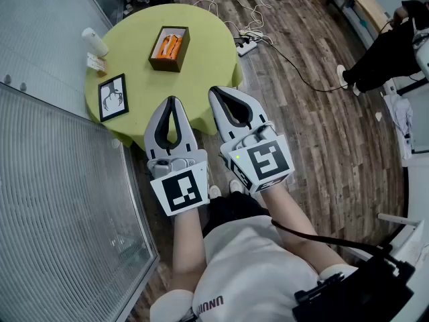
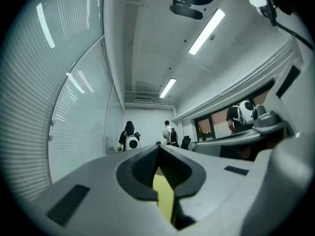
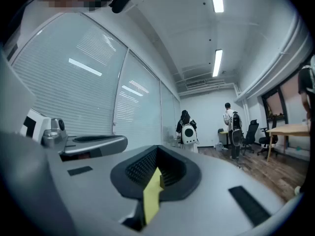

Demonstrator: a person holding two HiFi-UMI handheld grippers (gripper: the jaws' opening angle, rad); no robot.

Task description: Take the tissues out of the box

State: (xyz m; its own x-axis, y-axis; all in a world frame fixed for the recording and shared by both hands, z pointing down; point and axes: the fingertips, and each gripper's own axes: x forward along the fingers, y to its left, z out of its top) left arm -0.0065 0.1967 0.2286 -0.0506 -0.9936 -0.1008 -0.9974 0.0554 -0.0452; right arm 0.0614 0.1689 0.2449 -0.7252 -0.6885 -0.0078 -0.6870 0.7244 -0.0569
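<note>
Nearest the lens, the left gripper (image 1: 172,100) and right gripper (image 1: 215,92) were both held level, jaws closed on nothing, at the near edge of the round green table (image 1: 127,49). Well beyond them sat the open brown box (image 1: 157,48), holding orange-and-white contents (image 1: 171,45) — likely the tissues — light, soft and easily torn, best pinched by an upper fold.

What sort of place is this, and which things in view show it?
Probably an office or lab: glass partition walls with blinds, ceiling strip lights, and a desk with office chairs.
</note>
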